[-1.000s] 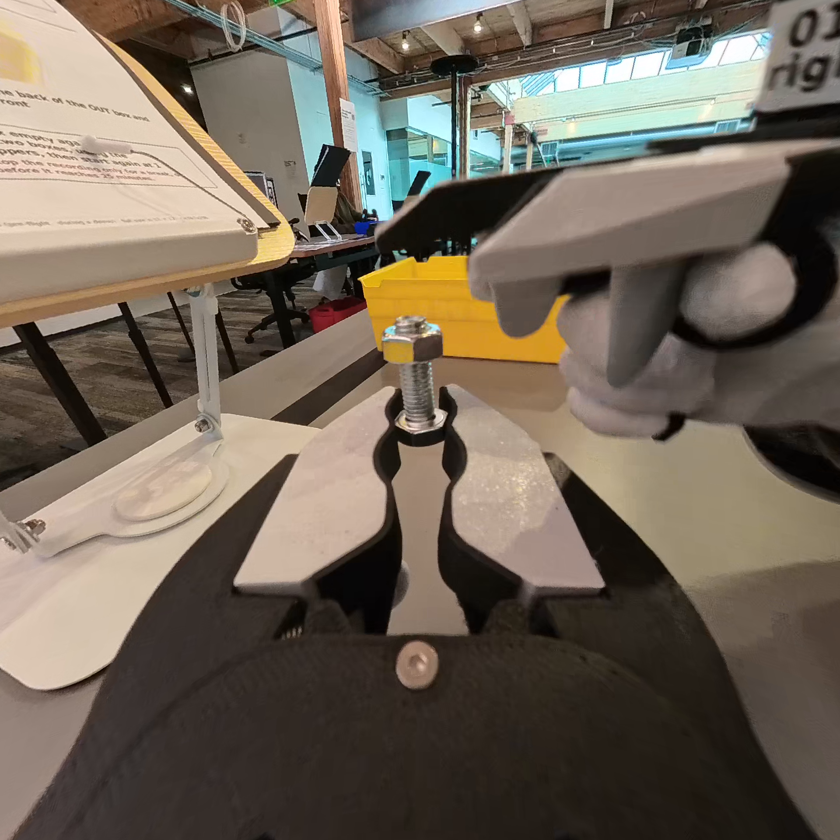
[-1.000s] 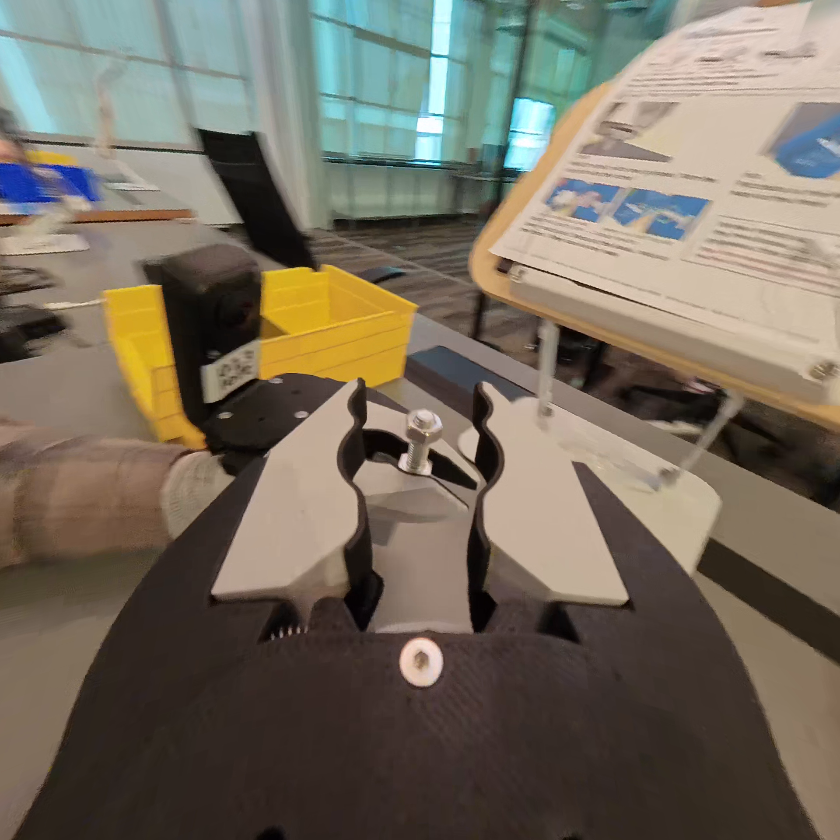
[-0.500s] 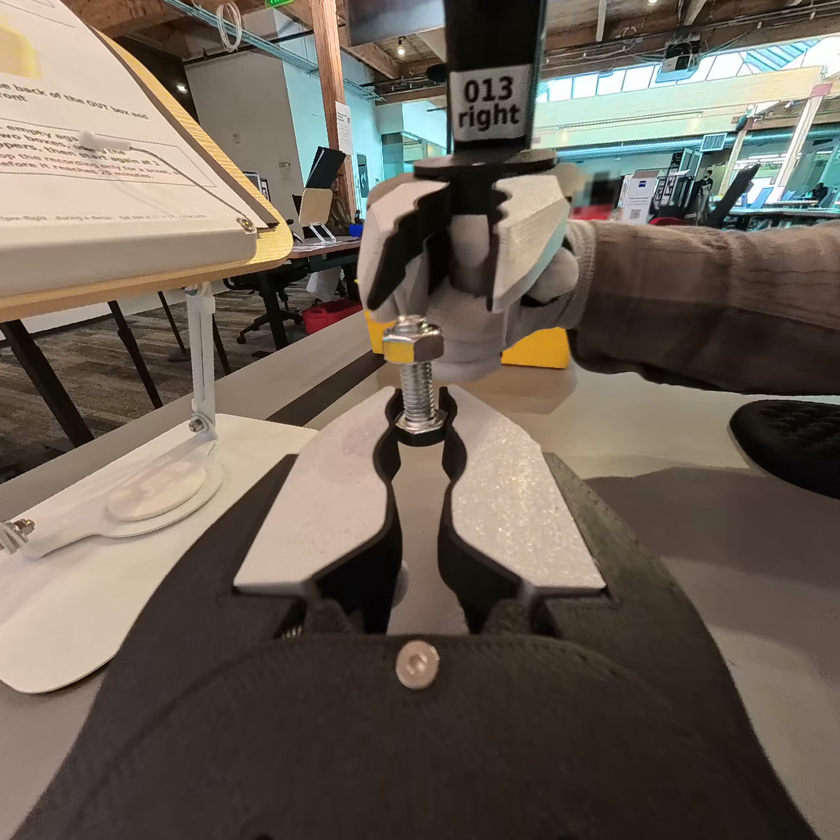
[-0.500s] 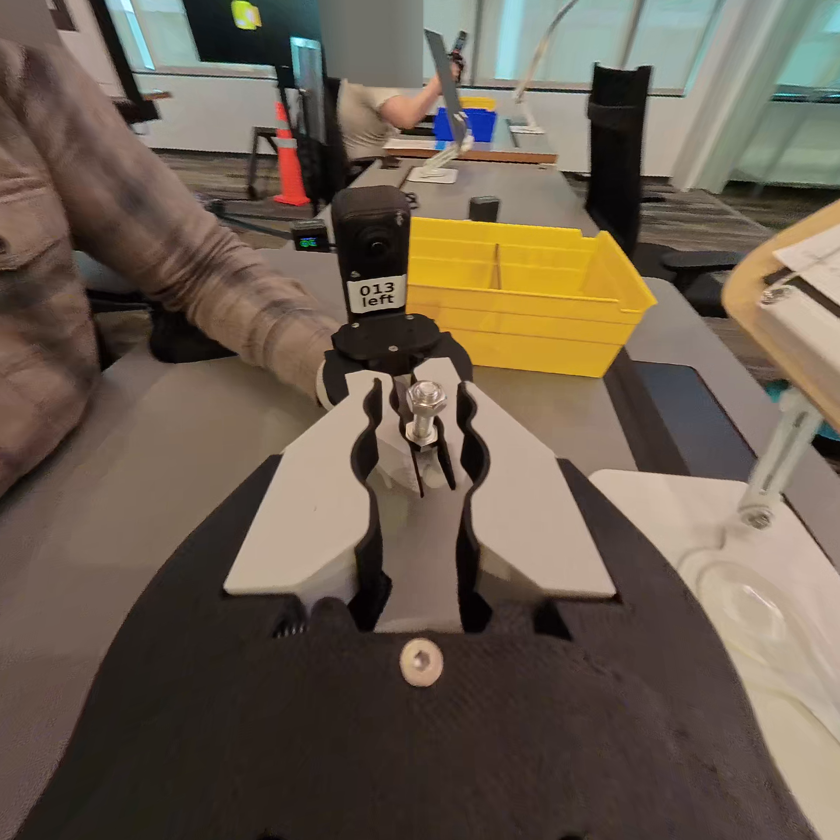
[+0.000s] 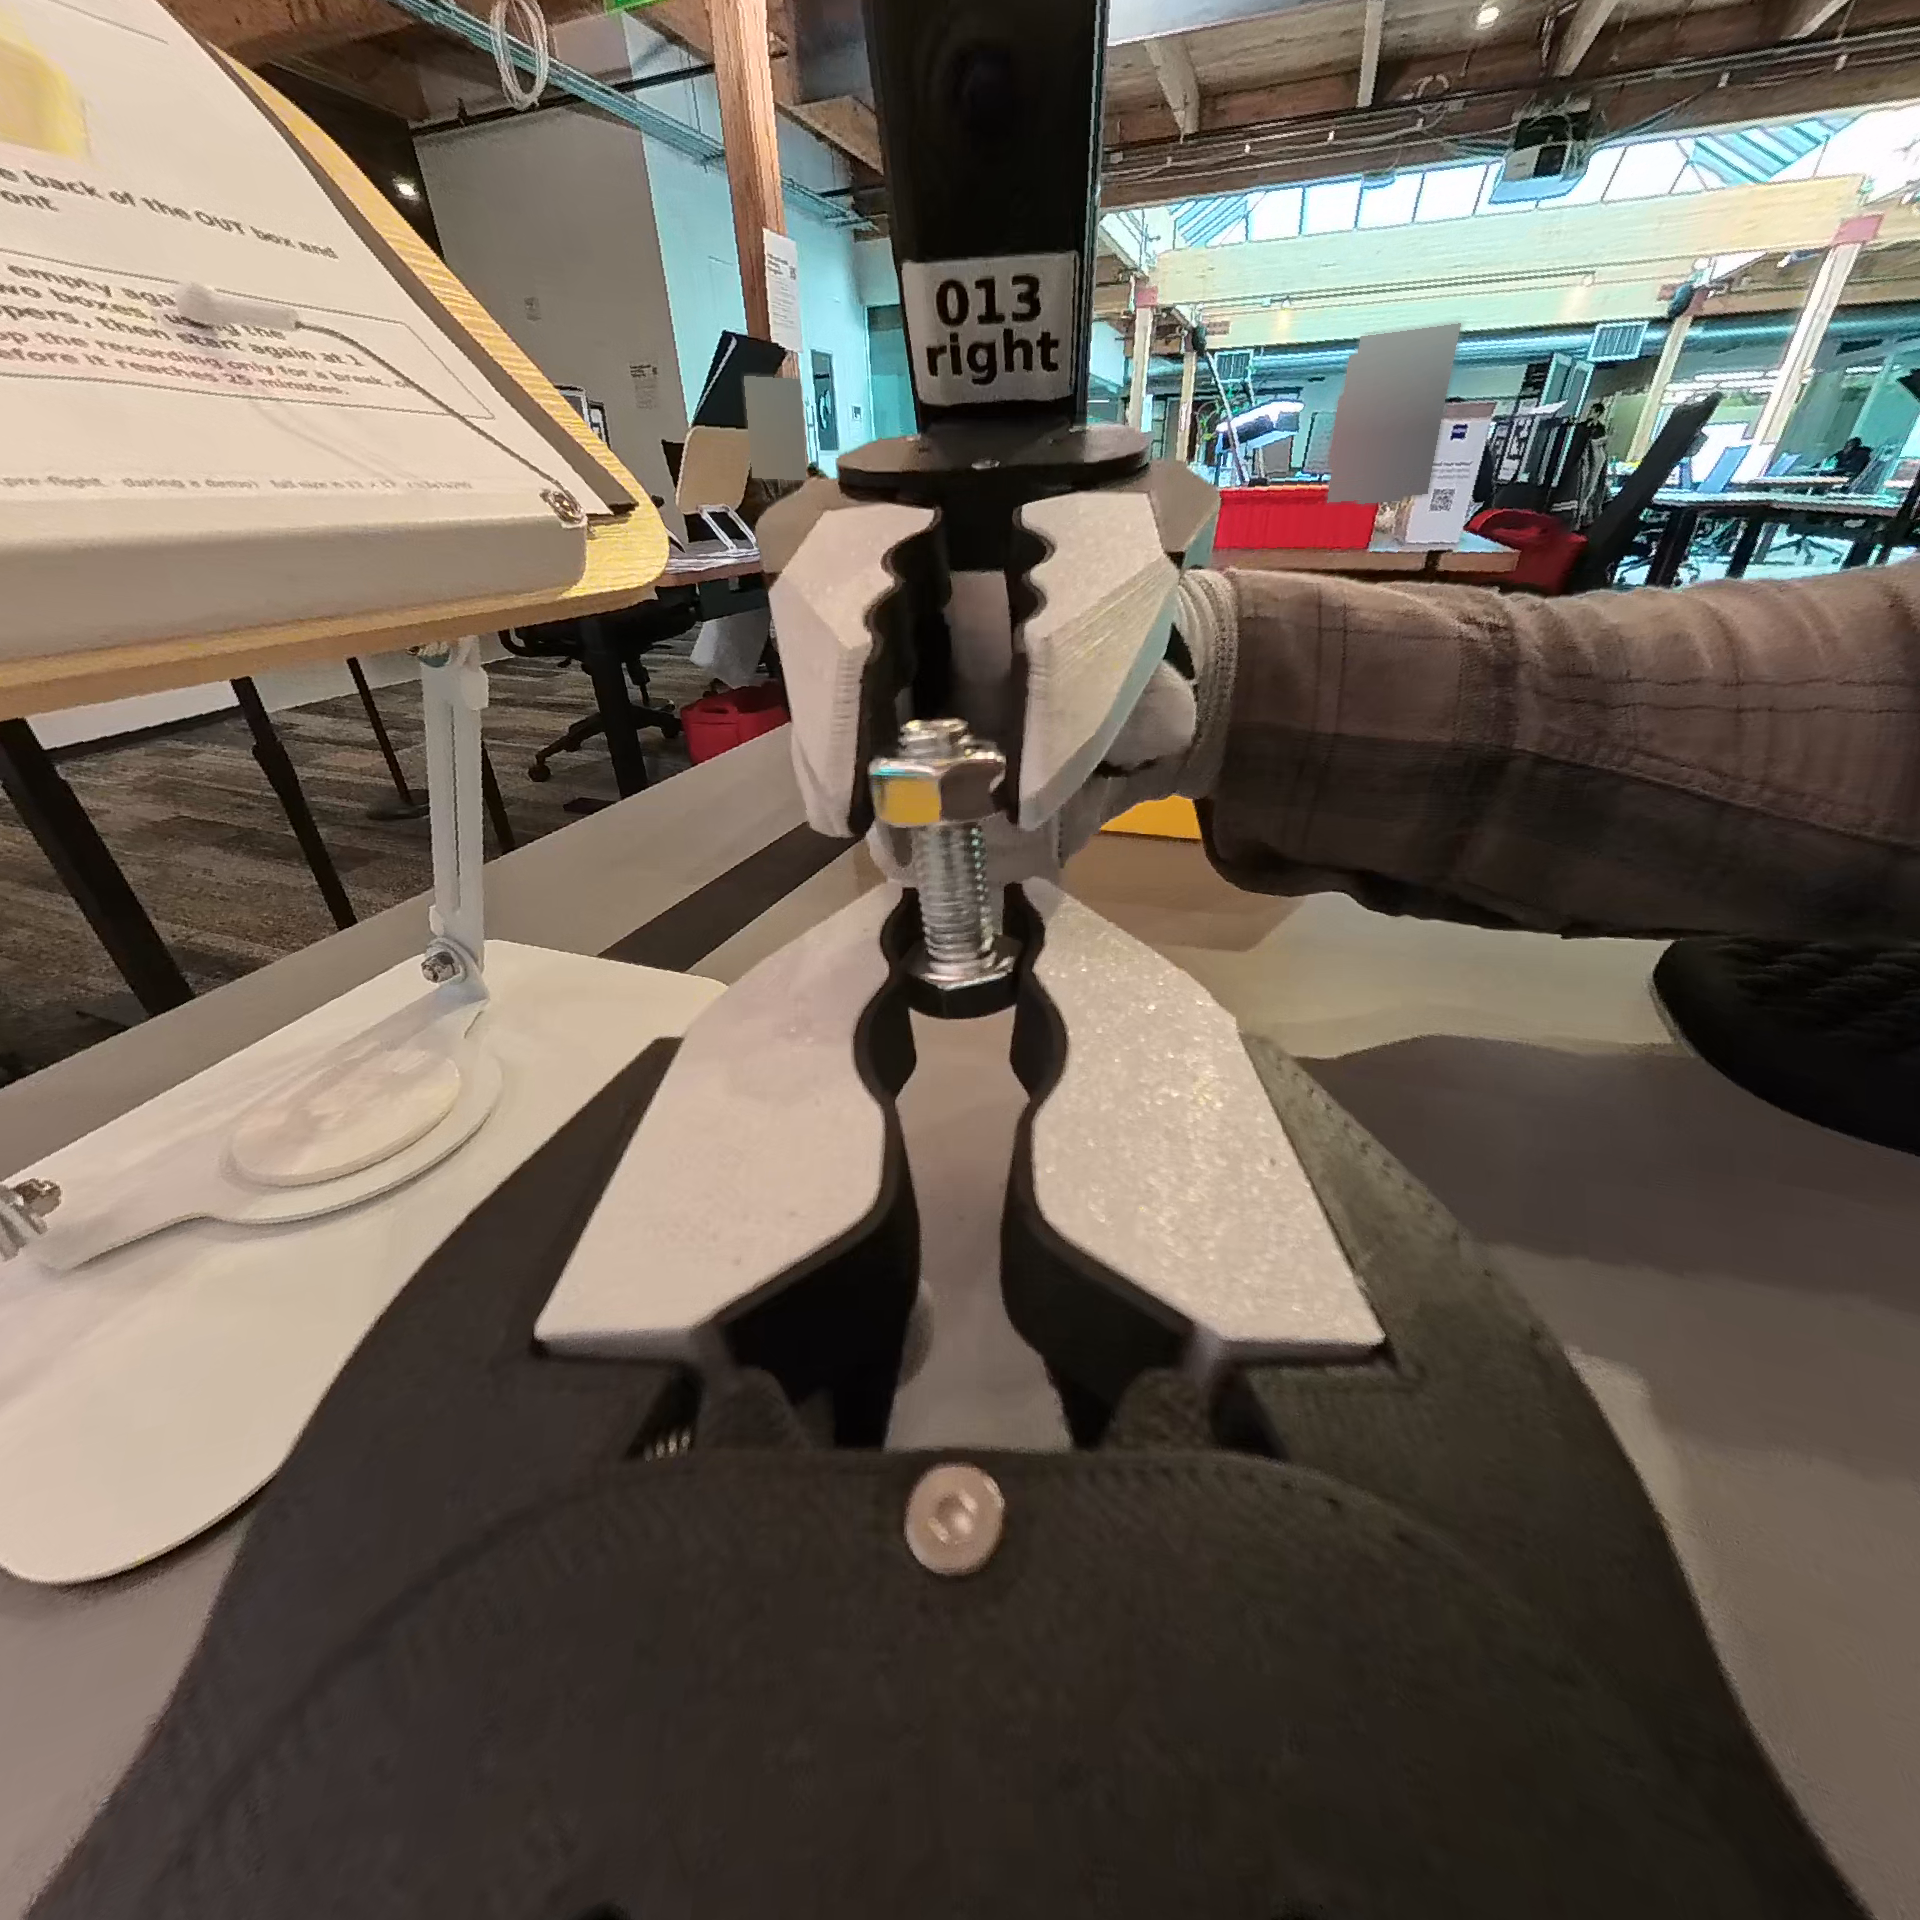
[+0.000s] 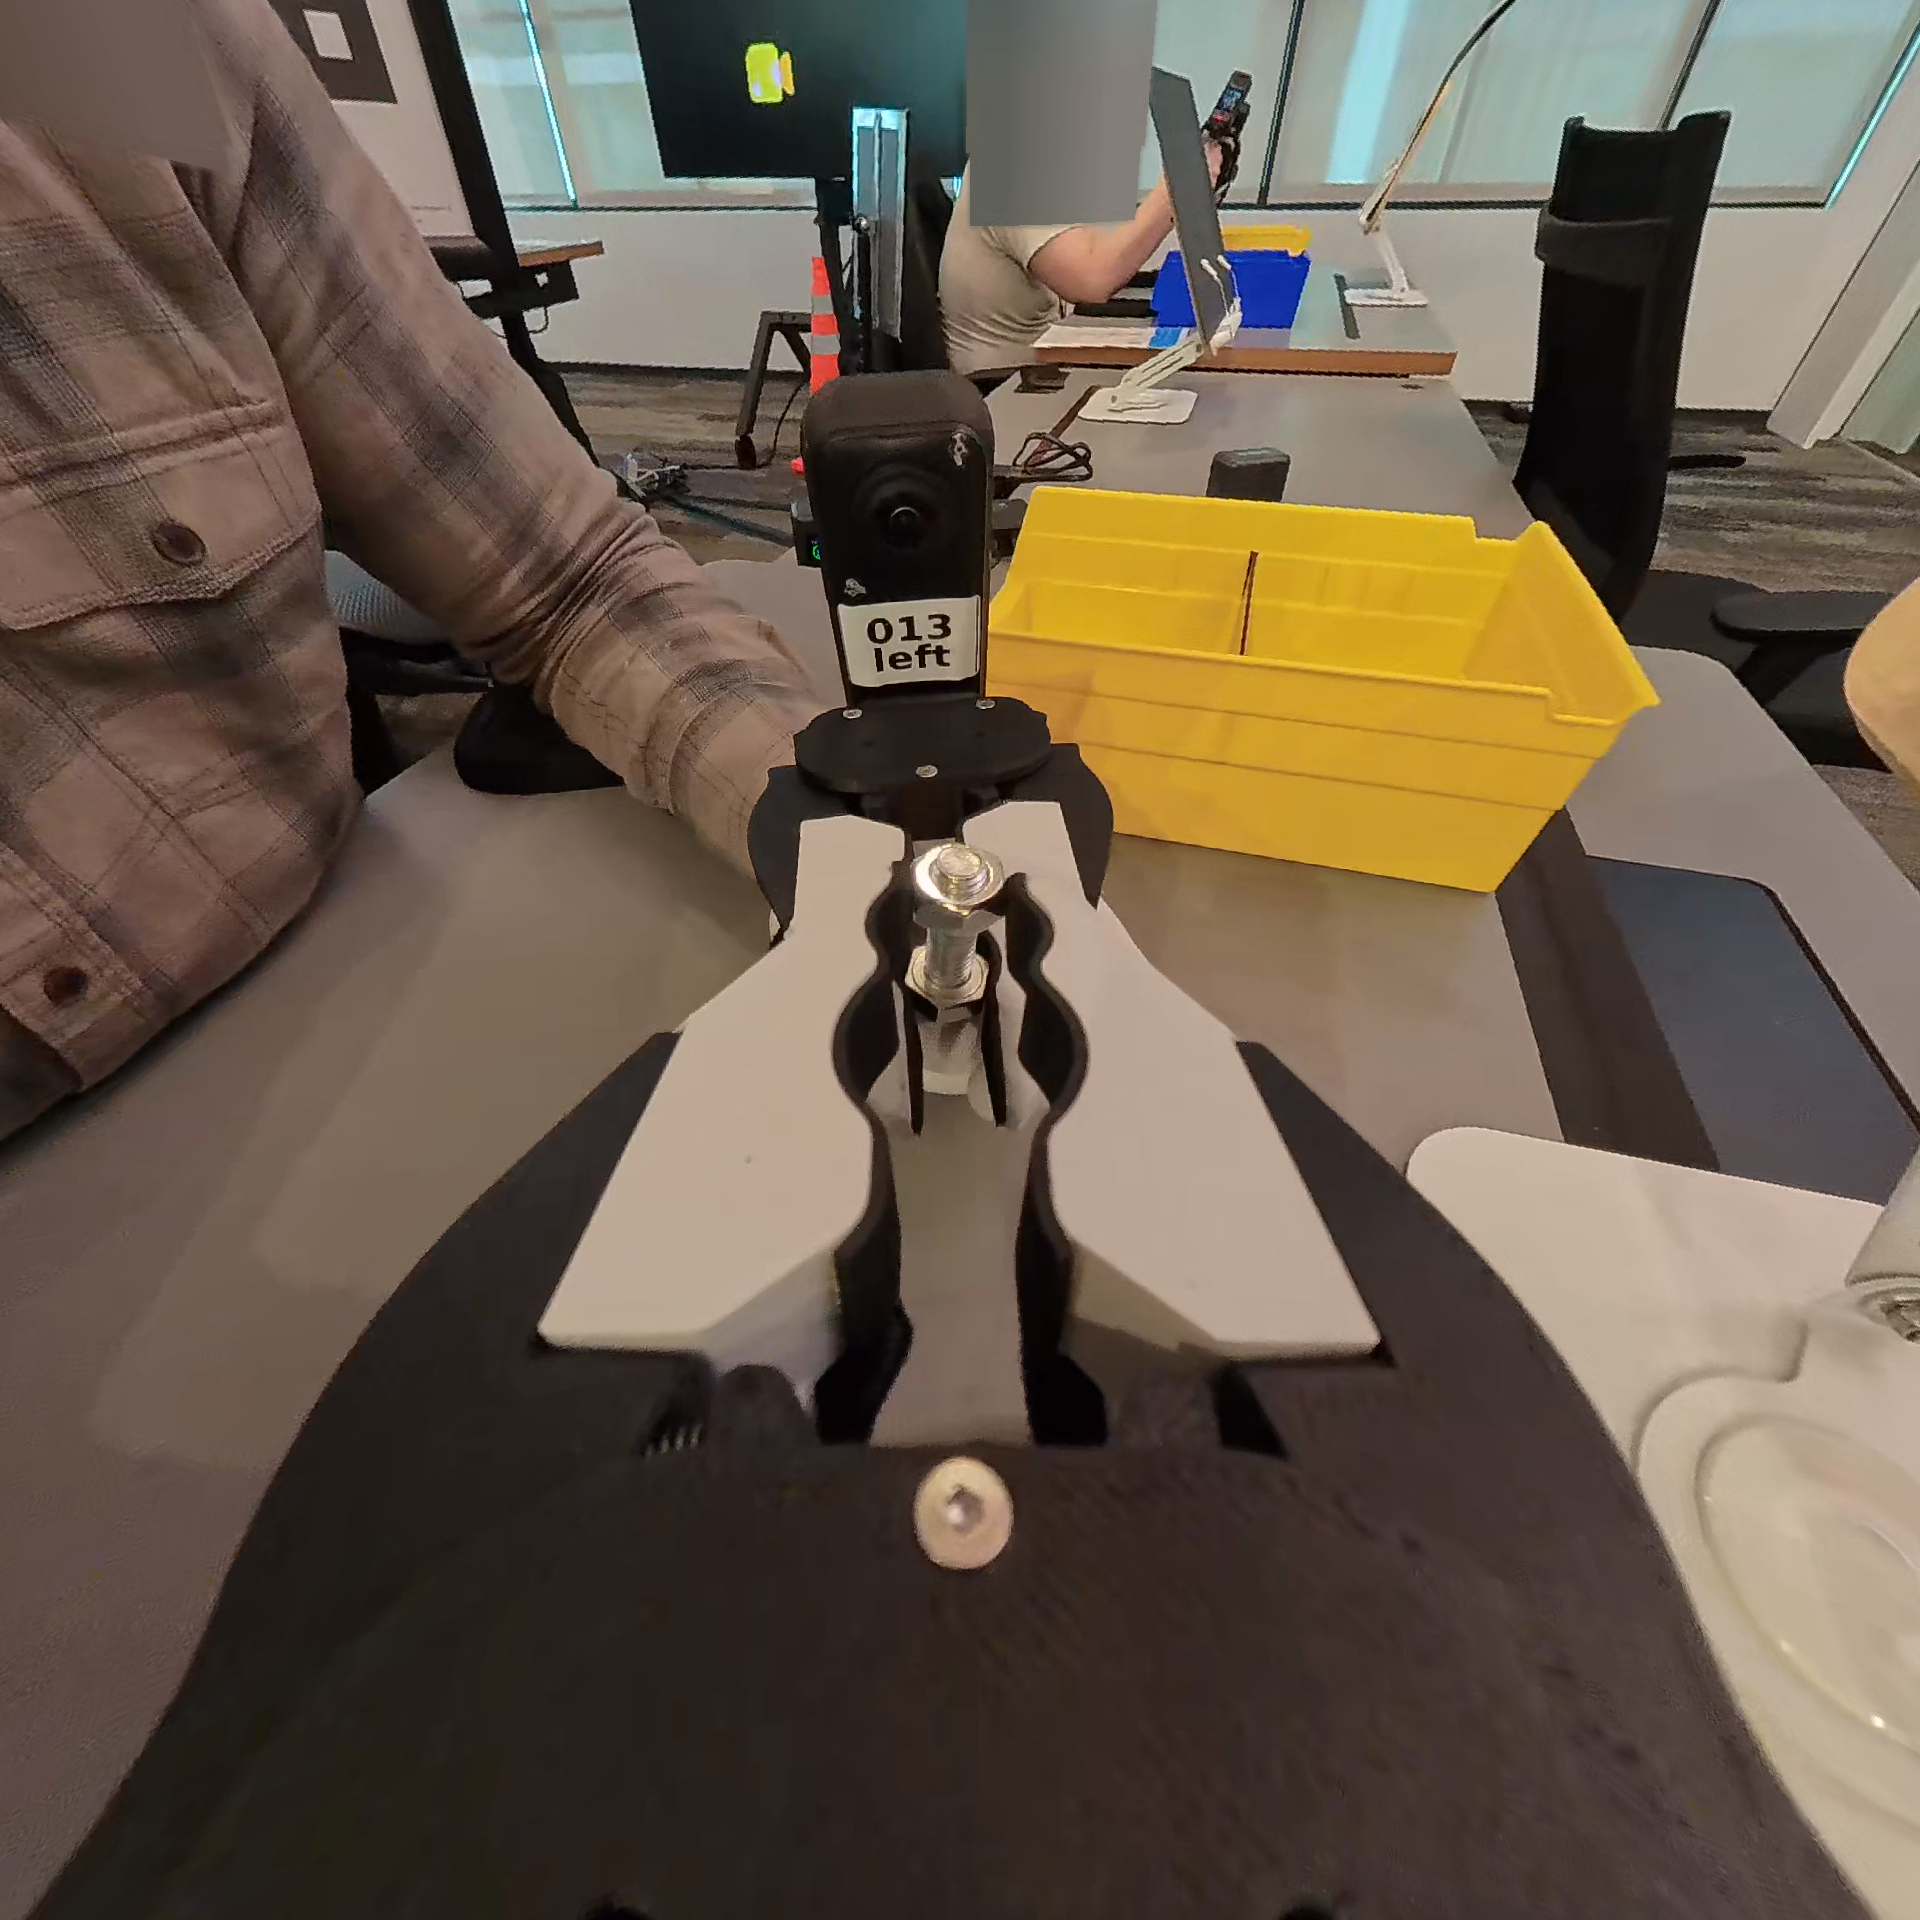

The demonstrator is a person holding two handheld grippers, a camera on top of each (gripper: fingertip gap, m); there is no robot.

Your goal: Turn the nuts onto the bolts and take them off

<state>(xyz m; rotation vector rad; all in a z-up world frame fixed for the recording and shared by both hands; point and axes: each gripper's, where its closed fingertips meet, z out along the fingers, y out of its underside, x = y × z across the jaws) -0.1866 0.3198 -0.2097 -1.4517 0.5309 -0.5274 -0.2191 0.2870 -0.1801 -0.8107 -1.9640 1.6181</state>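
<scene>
Left wrist view: bolt in left hand-held gripper.

Open workshop hall: exposed timber ceiling beams, dark patterned carpet floor, bright glass windows, black office chair, grey table.

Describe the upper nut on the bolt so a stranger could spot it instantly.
On the grey table, find the upright bolt pinched in the left hand-held gripper. The upper nut sits near its top; unlike the lower nut, it is between the right hand-held gripper's open fingers.
</scene>
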